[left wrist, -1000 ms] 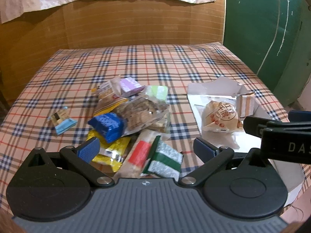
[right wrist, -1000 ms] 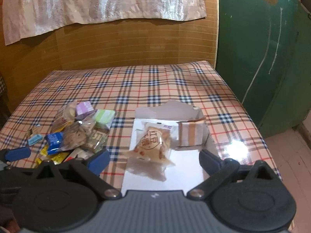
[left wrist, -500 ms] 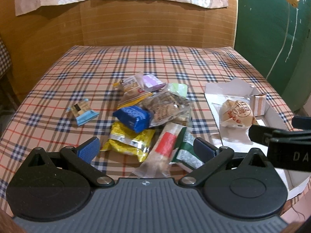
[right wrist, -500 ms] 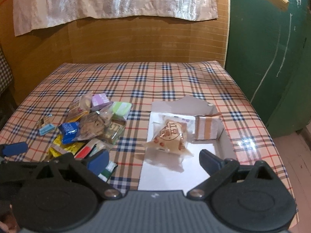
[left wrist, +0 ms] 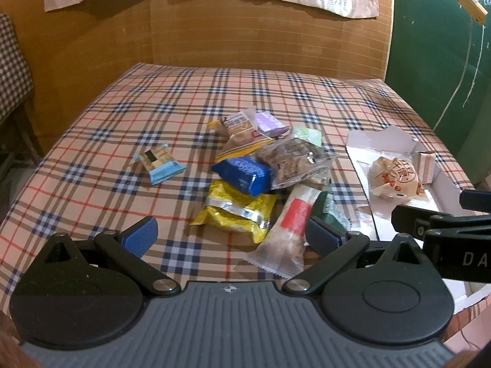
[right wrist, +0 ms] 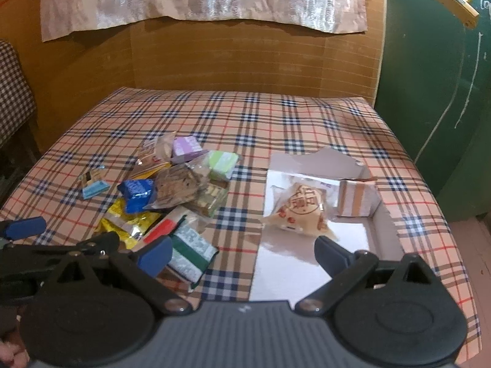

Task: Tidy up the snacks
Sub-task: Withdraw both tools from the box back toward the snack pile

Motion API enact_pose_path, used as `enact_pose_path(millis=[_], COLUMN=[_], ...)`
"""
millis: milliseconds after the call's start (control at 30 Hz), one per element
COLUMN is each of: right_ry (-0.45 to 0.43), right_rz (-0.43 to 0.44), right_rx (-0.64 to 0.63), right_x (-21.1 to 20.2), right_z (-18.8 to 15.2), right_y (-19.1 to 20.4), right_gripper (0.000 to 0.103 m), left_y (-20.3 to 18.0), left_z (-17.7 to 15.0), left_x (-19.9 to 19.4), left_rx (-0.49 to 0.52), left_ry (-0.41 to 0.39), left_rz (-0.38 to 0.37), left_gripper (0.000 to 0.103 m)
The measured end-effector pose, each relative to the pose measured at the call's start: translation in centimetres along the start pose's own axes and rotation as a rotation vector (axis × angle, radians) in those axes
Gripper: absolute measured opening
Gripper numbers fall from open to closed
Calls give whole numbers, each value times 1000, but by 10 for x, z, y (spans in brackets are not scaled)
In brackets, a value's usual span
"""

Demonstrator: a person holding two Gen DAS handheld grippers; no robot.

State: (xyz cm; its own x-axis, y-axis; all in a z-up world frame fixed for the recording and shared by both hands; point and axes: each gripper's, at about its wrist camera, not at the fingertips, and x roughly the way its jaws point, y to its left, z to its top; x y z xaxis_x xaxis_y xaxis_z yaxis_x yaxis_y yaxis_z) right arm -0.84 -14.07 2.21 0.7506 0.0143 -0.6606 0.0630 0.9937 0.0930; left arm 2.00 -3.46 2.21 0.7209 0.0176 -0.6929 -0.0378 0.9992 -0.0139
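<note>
The left gripper (left wrist: 230, 234) hangs w/ jaws spread wide, nothing between them, low over the near edge of the plaid tablecloth (left wrist: 129, 113); the right gripper (right wrist: 242, 253) is likewise wide apart and empty, poised over the near end of the white box (right wrist: 385, 224). The snack pile (left wrist: 264, 171) lies just ahead of the left gripper and slightly to its right, so the left is the nearer one; from the right gripper the pile sits off to the left. Closest piece is the red-band clear-wrapped bar (left wrist: 290, 224), long axis running roughly away from the left gripper, tilted a bit right, its near end just beside the right-hand fingertip (left wrist: 322, 236); a grasp would prob. need the jaws shifted right to straddle it across the short side. Next to it: green-white packet (right wrist: 190, 247), yellow foil pouch (left wrist: 236, 211), blue packet (left wrist: 245, 174); a light-blue packet (left wrist: 159, 164) lies apart to the left. Already in the box: a round pastry (right wrist: 302, 210) w/ red Chinese characters on its wrapper, not legible enough to read, and a small striped carton (right wrist: 357, 197) at the far corner. Letters "DA" show on the right gripper's body in the left wrist view; other labels too small to read. Judged: most snacks are not yet boxed.
</note>
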Motion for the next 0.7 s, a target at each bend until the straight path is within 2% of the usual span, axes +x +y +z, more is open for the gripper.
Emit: enact_pose_path(millis=[567,700], right_ry=[20,26], right_rz=[71,79], right_rx=[-10,-25], right_x=[9,12], right_z=[-15,-20], right_y=[29,32], right_gripper=[98,98], left_y=[34,42], left_z=[-19,-23], left_x=[13,19], left_rx=[-92,-113], left_ry=[22,35], left_rz=[-30,-18], left_gripper=[103,103])
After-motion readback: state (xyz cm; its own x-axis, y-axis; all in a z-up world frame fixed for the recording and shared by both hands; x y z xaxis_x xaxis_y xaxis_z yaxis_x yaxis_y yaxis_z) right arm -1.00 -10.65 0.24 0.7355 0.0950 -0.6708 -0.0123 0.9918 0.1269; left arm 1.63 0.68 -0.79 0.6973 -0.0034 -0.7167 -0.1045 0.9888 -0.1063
